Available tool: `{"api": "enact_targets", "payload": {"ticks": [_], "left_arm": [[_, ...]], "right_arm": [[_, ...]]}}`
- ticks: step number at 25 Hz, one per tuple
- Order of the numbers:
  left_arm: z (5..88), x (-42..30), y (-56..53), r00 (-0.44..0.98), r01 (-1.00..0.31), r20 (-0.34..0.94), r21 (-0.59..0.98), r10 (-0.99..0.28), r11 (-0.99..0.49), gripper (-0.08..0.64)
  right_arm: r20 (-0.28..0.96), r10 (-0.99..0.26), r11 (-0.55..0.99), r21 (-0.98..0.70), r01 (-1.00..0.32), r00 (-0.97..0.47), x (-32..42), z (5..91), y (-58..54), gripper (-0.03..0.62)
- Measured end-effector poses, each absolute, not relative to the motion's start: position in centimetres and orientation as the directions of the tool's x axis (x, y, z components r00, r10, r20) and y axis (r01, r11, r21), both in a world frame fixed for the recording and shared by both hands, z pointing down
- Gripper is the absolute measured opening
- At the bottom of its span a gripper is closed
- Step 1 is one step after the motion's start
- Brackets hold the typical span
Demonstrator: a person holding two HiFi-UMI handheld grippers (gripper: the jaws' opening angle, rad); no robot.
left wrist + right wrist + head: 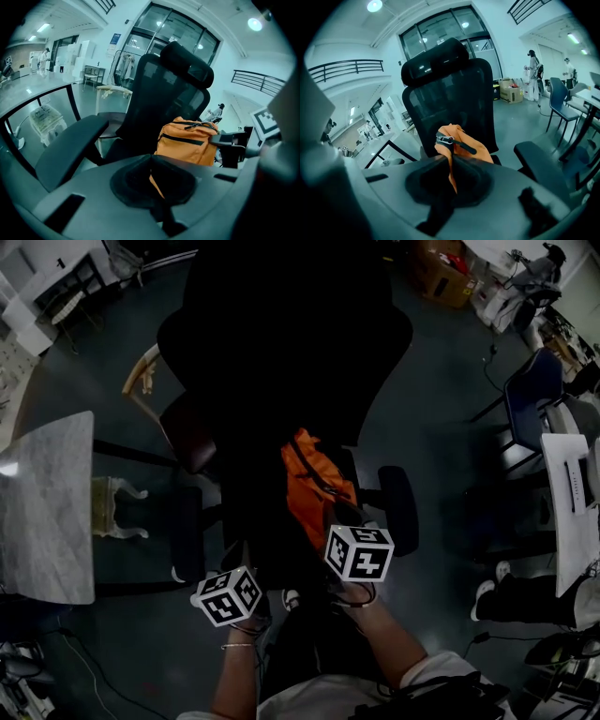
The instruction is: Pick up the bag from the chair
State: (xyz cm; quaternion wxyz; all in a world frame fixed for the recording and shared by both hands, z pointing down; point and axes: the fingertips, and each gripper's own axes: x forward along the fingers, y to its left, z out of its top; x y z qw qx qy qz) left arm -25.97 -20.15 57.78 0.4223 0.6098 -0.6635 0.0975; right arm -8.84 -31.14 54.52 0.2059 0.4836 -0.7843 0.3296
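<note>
An orange bag [314, 488] lies on the seat of a black office chair [281, 343], against its mesh back [159, 89]. My right gripper [349, 521] is at the bag's near end. In the right gripper view its jaws [451, 176] are shut on a fold of the bag's orange fabric [461, 140], just below a zipper pull. My left gripper [246, 568] is left of the bag's near end. Its jaws [157, 183] are shut, with a thin orange strip of the bag pinched between them. The bag [187, 140] stands ahead of them, with the right gripper [229, 143] at its top right corner.
The chair's armrests [398, 507] [187, 531] flank the bag. A marble-topped table [47, 502] stands at the left. A blue chair [530, 395] and a white table [572, 512] are at the right, and a cardboard box [441, 273] is at the far right. The floor is dark.
</note>
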Motion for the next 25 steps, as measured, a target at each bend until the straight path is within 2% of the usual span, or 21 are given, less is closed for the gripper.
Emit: {"api": "enact_targets", "payload": {"ticks": [15, 25], "left_arm": [[46.8, -24.8, -24.1, 0.176, -0.922, 0.530, 0.385, -0.830, 0.051, 0.015], [39.1, -23.8, -26.9, 0.213, -0.932, 0.406, 0.359, -0.889, -0.059, 0.014]], "right_arm": [[0.484, -0.753, 0.351, -0.278, -0.894, -0.446, -8.0, 41.1, -31.4, 0.038], [0.363, -0.849, 0.325, -0.215, -0.921, -0.384, -6.0, 31.8, -32.6, 0.035]]}}
